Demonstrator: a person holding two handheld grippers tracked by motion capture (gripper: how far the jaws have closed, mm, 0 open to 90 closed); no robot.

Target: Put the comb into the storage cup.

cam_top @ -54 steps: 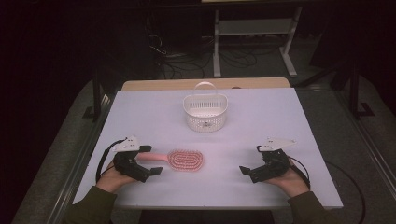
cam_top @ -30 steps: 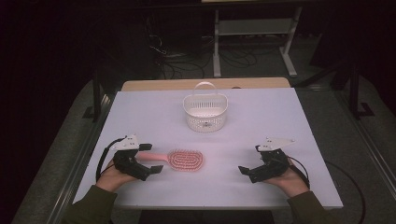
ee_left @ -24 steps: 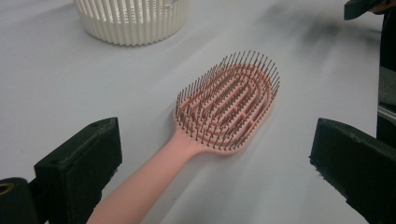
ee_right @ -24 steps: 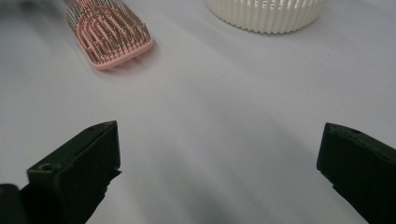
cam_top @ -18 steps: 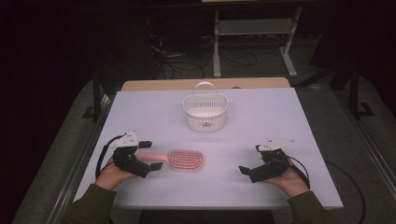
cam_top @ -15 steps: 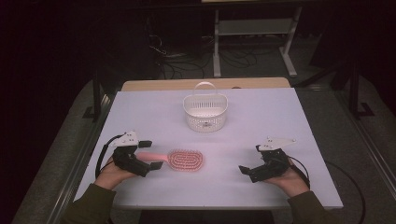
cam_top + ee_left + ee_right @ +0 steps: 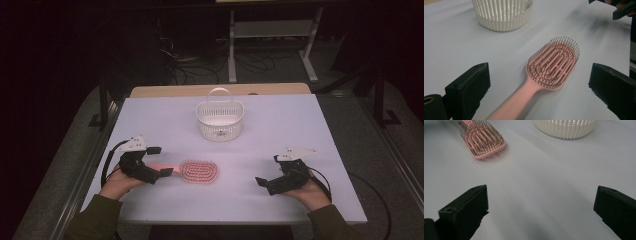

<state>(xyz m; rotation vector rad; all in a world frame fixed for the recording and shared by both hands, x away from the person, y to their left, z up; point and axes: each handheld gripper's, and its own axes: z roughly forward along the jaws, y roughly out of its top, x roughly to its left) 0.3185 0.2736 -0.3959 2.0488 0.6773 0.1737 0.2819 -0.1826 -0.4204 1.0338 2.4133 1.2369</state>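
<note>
A pink hairbrush (image 7: 199,171) lies bristles up on the white table (image 7: 280,125), its handle pointing left. My left gripper (image 7: 159,161) stands open with its jaws on either side of the handle. In the left gripper view the brush (image 7: 554,63) runs from between the wide-open jaws of the left gripper (image 7: 541,85) up to the right. My right gripper (image 7: 267,170) rests open near the front right, apart from the brush. The right gripper view shows the open right gripper (image 7: 541,202) over bare table, with the brush (image 7: 482,138) far off at upper left.
A white slotted basket (image 7: 220,120) with a handle stands at the middle back of the table; it also appears as the basket (image 7: 502,13) and the basket (image 7: 565,127). The right gripper (image 7: 624,7) shows at the far corner. Dark floor and cables lie beyond the table.
My left gripper has edged slightly in on the brush handle. The brush, the basket and the right gripper have stayed where they were.
</note>
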